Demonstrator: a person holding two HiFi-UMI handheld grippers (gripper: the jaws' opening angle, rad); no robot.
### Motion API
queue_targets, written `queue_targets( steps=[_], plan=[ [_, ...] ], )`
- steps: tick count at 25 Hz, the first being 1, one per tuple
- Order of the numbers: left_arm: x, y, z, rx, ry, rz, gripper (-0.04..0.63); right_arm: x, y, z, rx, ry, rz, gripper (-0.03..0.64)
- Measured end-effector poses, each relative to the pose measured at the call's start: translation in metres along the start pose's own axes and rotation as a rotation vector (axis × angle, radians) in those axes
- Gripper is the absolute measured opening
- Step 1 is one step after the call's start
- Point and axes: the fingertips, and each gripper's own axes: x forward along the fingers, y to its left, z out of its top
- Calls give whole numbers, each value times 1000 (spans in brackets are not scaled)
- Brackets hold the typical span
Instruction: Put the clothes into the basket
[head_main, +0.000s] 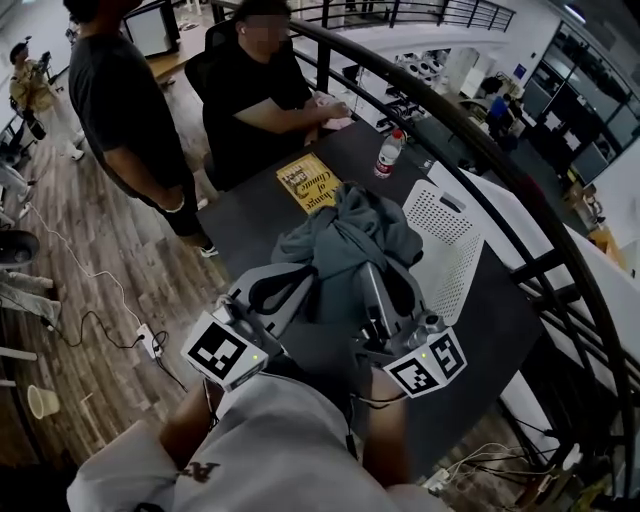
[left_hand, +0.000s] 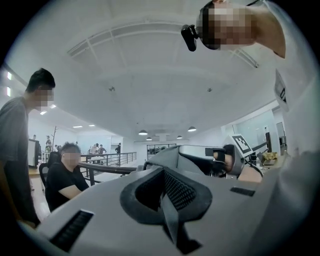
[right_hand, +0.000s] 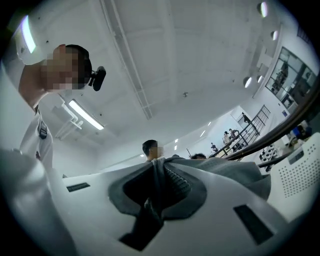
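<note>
Grey-green clothes (head_main: 350, 235), white perforated basket (head_main: 452, 245)

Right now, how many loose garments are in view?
1: a grey garment, bunched, gripped by the left gripper and right gripper over the dark table, beside the white basket. Another piece could be hidden in the bundle.

One garment (head_main: 350, 232), one white basket (head_main: 450, 240), one yellow book (head_main: 308, 183), one bottle (head_main: 388, 153), one dark table (head_main: 250, 215). Two grippers: left gripper (head_main: 322, 268), right gripper (head_main: 365, 265). Two people at upper left: one standing person (head_main: 125, 100), one seated person (head_main: 255, 100). One cup (head_main: 42, 400), lower left.
</note>
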Motion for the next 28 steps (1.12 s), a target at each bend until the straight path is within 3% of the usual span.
queue_targets(
  steps=[9,23,28],
  plan=[
    [30,-27,8,11,-18,-118,5,-30,-19,40,-94,-62,-113,58],
    [103,-55,11,-37,-37,-403,5,-66,-61,80,-193,-108,-367,58],
    [126,-38,6,-46,-48,-474,5,-52,-79,83,-217,-133,-436,58]
  ],
)
